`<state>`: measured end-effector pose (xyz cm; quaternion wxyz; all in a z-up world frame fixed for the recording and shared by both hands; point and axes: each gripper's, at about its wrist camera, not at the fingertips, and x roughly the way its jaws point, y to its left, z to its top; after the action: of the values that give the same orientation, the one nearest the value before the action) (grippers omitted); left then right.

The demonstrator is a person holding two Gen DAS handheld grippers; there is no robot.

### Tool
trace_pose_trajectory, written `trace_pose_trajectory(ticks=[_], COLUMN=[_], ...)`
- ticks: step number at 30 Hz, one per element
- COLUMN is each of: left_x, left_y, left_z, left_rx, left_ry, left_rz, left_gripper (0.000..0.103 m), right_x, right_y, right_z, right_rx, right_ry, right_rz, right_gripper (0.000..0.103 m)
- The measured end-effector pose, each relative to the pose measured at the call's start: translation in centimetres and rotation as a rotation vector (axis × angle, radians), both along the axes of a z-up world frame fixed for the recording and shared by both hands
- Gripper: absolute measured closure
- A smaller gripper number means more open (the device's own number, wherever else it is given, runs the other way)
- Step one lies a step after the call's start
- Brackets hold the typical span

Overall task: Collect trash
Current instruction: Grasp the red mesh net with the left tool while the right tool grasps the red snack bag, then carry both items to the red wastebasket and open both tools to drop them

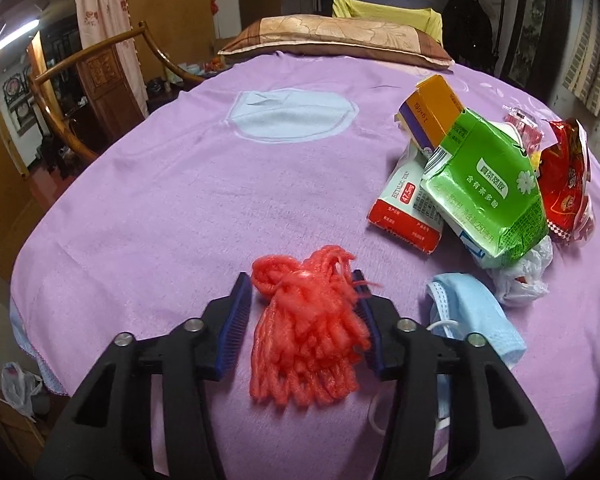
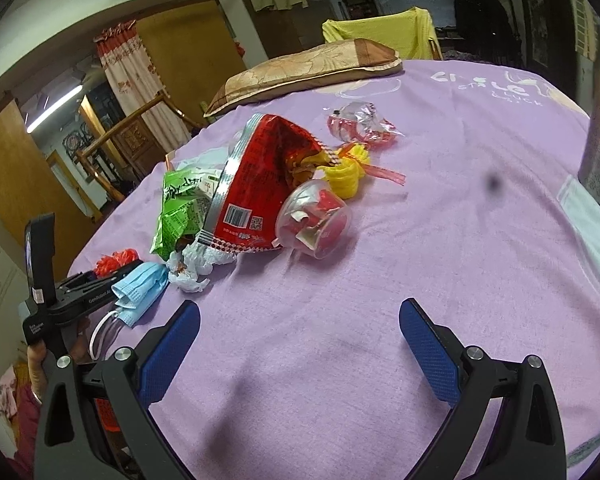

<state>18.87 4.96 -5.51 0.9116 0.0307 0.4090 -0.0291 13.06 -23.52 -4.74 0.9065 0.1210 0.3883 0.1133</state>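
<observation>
Trash lies heaped on a purple bedspread (image 1: 172,184). In the lower middle of the left wrist view, the left hand-held gripper (image 1: 304,292) pinches a red foam net (image 1: 306,332) between its blue pads. To its right lie a blue face mask (image 1: 476,312), a green carton (image 1: 488,188), a red-and-white box (image 1: 404,216) and a red snack bag (image 1: 568,176). In the right wrist view, the right hand-held gripper (image 2: 300,316) stands spread and empty over bare bedspread at the bottom, with a clear plastic cup (image 2: 314,220) and a yellow foam net (image 2: 346,172) at centre.
</observation>
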Motion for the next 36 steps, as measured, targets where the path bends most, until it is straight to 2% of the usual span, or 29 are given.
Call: trace_pose_trajectory(ticks=[4,7,10,15,16,17,18,20,24,31,36], left_x=[0.4,0.5,0.2,-0.8,-1.0,-1.2,-1.5,-2.1,-3.9,-9.2,-13.5], left_y=[0.0,0.3,1.1,2.1,2.5,2.9,3.3,4.3,6.3,11.0,15.5], left_z=[0.0,0.2,0.9,2.8,3.1,3.4,3.6,4.0,4.9,5.5,3.2], left_rx=[-0.005,-0.016,-0.045,-0.044,-0.046,-0.047,-0.049,-0.063,-0.076,-0.074,-0.038], left_ry=[-0.001,-0.017,-0.041,-0.096,-0.102,-0.107,-0.111,-0.116,-0.123,-0.143,-0.102], left_rz=[0.006,0.014,0.018,0.027,0.033,0.041,0.049,0.067,0.101,0.199,0.296], left_gripper=[0.047,0.060,0.061,0.061,0.061,0.061,0.061,0.061,0.061,0.061,0.061], right_x=[1.6,3.5,6.0,10.7,10.9,10.7,10.3,8.9,5.9,1.1,-1.4], right_y=[1.2,1.7,1.7,2.2,2.0,2.0,1.7,1.2,1.4,4.5,7.7], right_z=[0.8,2.8,4.2,3.2,2.8,2.8,3.1,4.4,8.0,11.3,11.9], right_rx=[-0.068,-0.088,-0.096,-0.123,-0.100,-0.075,-0.031,0.031,0.047,0.032,0.036], right_ry=[-0.010,-0.062,-0.082,-0.010,-0.008,-0.018,-0.031,-0.099,-0.231,-0.332,-0.350], right_rz=[0.027,0.027,0.004,-0.006,-0.001,0.002,0.013,0.008,0.021,0.121,0.206], right_gripper=[0.006,0.006,0.005,0.006,0.028,0.045,0.057,0.058,0.057,0.056,0.056])
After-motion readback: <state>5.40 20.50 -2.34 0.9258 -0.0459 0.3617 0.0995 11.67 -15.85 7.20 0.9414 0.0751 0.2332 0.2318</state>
